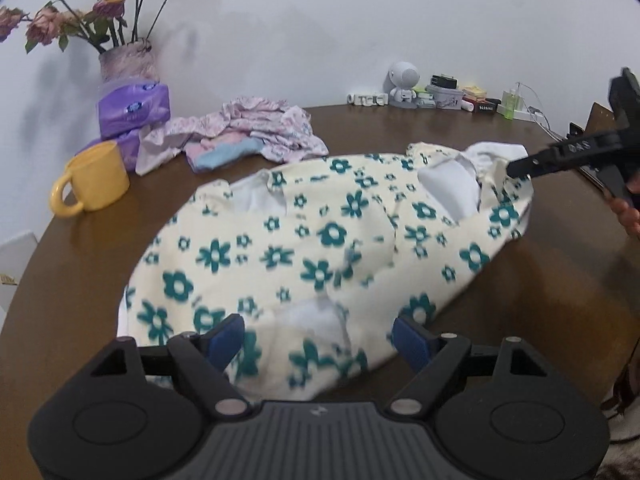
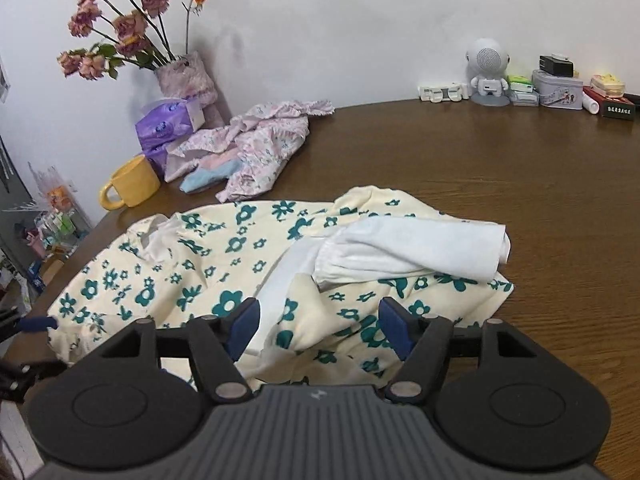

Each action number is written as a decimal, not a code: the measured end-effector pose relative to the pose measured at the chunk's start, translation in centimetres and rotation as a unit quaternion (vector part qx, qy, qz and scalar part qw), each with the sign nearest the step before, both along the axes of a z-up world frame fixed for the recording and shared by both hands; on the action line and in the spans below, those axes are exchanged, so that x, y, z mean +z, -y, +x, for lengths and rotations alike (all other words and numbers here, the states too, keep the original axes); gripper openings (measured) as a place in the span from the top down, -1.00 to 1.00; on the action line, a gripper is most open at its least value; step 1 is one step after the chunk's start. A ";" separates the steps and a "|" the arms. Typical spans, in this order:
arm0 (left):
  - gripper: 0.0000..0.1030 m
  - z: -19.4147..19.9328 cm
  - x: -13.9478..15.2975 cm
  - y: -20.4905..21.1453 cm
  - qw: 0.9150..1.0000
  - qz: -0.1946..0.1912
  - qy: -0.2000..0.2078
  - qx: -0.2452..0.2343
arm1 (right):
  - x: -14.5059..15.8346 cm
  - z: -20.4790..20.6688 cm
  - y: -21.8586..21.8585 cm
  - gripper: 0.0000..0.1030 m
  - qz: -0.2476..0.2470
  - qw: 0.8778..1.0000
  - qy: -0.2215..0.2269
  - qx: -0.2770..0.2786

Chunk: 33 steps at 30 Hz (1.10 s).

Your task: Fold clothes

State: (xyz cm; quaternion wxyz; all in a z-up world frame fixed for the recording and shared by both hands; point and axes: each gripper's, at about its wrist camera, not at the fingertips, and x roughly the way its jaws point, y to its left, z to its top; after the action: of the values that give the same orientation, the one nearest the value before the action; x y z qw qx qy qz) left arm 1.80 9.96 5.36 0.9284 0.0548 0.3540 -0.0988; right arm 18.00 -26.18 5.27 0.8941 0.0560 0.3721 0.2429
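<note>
The floral garment (image 1: 304,248) is spread across the middle of the surface (image 2: 520,160), ready for folding. The left gripper (image 1: 320,336) and right gripper (image 2: 318,324) are held over its near edges, fingers parted, nothing yet gripped.

Our left tool (image 1: 320,338) and right tool (image 2: 318,328) look alike: black bodies with ribbed grey centres, round side discs, silver screws, triangular cut-outs and blue pads (image 2: 394,326) on the fingers.
</note>
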 end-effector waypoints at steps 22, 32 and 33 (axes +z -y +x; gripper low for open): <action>0.86 -0.6 -1.2 0.0 0.999 0.037 0.016 0.000 | 0.9 -3.6 1.6 0.87 0.037 0.999 0.018 -0.013; 0.87 -4.7 -0.5 0.6 0.998 0.059 0.025 -0.014 | 2.6 -12.7 3.3 0.88 0.025 0.999 0.040 -0.018; 0.87 -5.1 -0.8 0.5 0.998 0.058 0.021 -0.013 | 2.1 -13.4 3.5 0.88 0.023 0.999 0.032 -0.023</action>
State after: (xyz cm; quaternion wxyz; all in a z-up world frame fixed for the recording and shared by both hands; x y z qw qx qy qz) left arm -3.28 9.44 4.60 0.9295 0.1154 0.3390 -0.0885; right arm 4.62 -29.71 7.33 0.9093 0.0779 0.3365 0.2323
